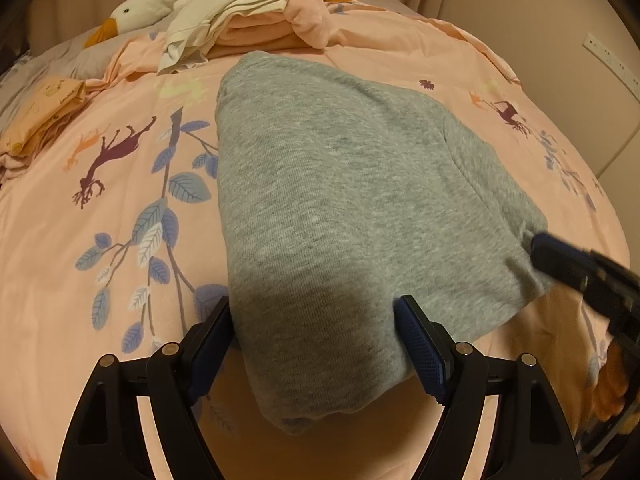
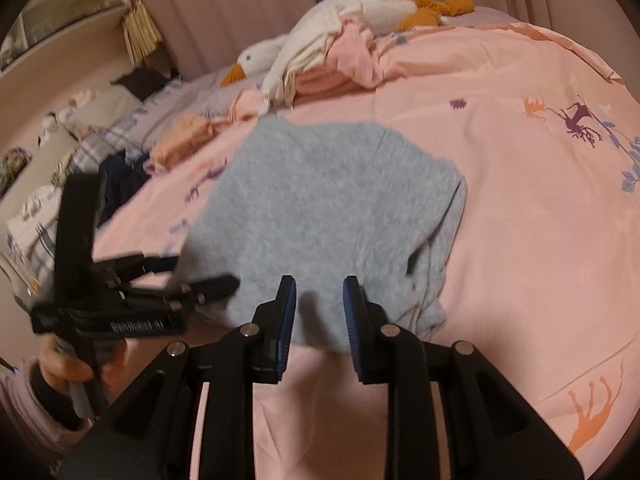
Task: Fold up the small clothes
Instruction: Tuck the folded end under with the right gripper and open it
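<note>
We are in a home bedroom. A bed (image 1: 360,64) with a pink duvet printed with deer and leaves fills both views. At the top lie a plush goose (image 1: 136,12) and a pile of clothes (image 1: 256,24). Curtains (image 2: 224,8) hang behind, and shelves (image 2: 72,12) stand upper left in the right view.
</note>
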A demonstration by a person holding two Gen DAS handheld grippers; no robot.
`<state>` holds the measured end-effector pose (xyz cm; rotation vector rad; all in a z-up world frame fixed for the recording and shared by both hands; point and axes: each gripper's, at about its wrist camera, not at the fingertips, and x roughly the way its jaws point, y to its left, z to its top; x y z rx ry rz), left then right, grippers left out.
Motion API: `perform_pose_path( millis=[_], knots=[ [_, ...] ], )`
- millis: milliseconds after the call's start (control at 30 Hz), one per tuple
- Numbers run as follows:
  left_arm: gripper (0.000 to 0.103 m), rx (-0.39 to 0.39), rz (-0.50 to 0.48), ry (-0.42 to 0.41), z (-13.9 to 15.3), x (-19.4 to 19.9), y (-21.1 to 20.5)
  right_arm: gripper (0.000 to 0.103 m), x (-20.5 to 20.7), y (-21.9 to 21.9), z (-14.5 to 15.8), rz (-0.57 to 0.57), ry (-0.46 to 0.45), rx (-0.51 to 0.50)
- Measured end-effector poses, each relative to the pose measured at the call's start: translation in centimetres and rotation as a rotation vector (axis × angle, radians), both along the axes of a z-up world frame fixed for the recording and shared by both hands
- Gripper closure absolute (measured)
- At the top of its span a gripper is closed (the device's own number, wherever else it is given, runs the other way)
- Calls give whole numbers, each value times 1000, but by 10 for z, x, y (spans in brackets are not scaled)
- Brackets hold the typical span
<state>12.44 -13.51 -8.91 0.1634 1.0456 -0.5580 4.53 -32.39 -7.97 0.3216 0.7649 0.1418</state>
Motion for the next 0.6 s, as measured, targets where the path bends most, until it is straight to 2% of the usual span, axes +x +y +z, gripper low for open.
perform_pose_path(
  millis=[67, 167, 233, 367, 600],
  knots=[
    [23, -8, -1, 7, 1, 1, 1, 77, 5, -11, 1, -39, 4, 36],
    [23, -58, 12, 38, 4, 6, 9, 72, 9, -32, -3, -92, 14, 181],
    [23, -92, 29, 53, 7, 10, 16, 57, 7, -42, -4, -107, 5, 262],
    [23, -103, 46, 49, 11, 12, 19, 48, 2, -49, -2, -151, -1, 270],
    [23, -118, 87, 33, 19, 21, 23, 45, 3, -65, -7, -181, 29, 290]
  ],
)
